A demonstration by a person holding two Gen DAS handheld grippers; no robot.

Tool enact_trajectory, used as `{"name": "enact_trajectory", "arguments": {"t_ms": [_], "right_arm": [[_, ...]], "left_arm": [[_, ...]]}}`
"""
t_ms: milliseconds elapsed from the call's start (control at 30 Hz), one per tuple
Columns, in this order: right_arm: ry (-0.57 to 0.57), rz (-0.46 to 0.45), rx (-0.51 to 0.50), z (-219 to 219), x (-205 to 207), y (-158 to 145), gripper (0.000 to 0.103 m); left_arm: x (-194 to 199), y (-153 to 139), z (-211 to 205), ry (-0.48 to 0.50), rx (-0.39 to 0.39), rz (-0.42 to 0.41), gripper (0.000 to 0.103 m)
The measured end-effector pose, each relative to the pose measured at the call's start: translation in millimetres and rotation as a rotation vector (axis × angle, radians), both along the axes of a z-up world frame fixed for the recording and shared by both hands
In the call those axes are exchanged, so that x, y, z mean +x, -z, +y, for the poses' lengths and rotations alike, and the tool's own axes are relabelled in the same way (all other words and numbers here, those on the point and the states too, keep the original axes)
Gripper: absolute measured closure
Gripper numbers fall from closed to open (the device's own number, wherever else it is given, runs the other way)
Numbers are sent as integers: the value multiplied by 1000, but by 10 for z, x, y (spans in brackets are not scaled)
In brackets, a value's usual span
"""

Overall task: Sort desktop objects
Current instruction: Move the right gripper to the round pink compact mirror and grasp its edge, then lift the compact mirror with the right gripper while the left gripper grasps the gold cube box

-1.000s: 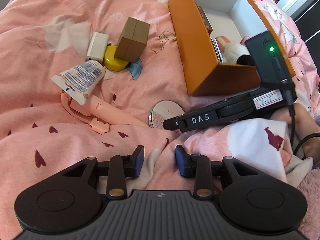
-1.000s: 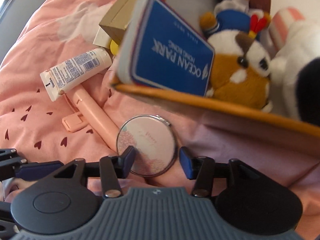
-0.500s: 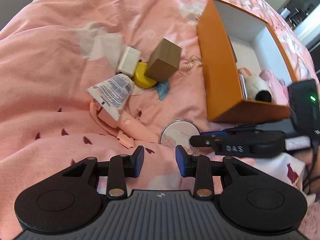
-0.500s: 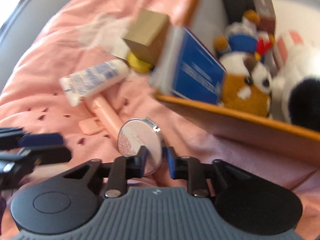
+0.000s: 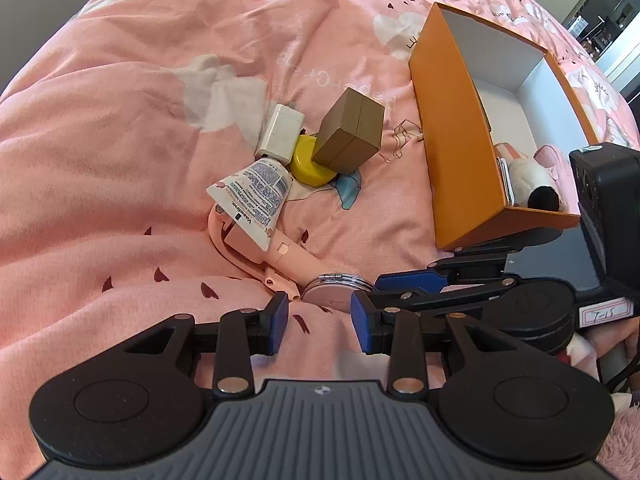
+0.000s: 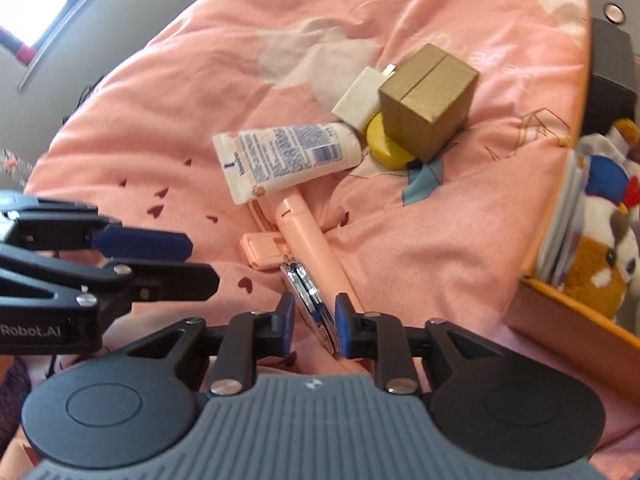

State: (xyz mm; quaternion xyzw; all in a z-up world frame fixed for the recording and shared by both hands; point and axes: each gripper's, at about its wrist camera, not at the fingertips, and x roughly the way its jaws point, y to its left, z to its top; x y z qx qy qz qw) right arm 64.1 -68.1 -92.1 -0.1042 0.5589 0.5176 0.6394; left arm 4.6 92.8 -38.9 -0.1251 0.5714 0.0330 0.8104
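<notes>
Our right tool (image 6: 315,322) clamps the compact mirror (image 6: 310,304) edge-on, hiding its face; our left tool (image 5: 319,323) hangs apart, holding nothing.

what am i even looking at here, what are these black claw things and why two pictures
The claws are handheld two-finger grippers, one per hand, each with a camera looking along its fingers, hence two pictures. The left gripper is open and empty. The right gripper pinches a round compact mirror on edge. On the pink bedspread lie a lotion tube, a pink folding stick, a yellow lid, a brown box and a white charger. The orange box holds plush toys.
</notes>
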Motion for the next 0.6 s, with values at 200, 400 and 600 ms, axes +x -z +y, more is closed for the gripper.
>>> {"name": "enact_trajectory", "arguments": {"t_ms": [200, 400, 600], "right_arm": [[-60, -31, -23, 105, -60, 46, 80], [-40, -85, -1, -7, -37, -145, 86], [45, -123, 27, -195, 213, -532, 89]], "left_arm": [[-5, -4, -1, 8, 5, 1, 63], [30, -38, -6, 15, 12, -13, 63], [194, -188, -40, 38, 24, -64, 61]]}}
